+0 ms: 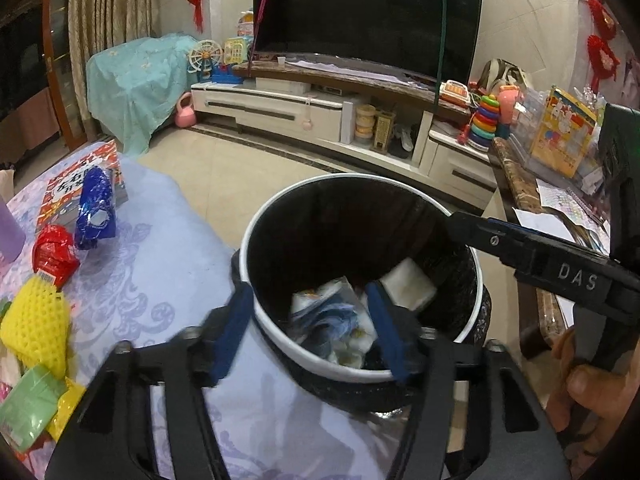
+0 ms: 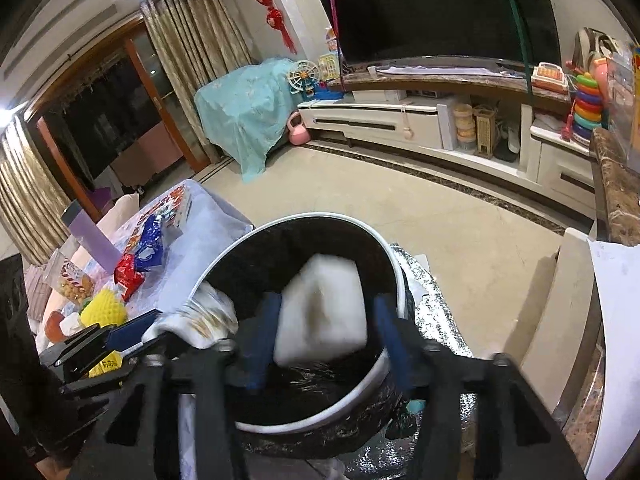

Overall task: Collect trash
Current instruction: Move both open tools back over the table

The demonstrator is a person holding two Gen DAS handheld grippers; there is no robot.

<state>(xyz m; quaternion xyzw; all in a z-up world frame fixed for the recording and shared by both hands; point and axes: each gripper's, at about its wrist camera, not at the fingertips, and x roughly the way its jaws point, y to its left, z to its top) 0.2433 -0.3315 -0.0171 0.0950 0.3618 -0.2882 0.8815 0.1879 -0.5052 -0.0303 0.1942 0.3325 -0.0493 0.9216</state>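
Left tool (image 1: 308, 332) and right tool (image 2: 324, 340) hang with jaws spread over the white-rimmed trash bin (image 1: 280, 332). A white foam block (image 2: 324, 308) sits loose between the right pads; crumpled wrappers (image 1: 332, 320) lie beneath the left. Only the left view shows the bin's contents; more litter stays on the desk (image 1: 160, 264).

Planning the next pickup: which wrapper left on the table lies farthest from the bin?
The blue wrapper, lying against the printed box; the red wrapper and yellow foam net lie nearer the bin.
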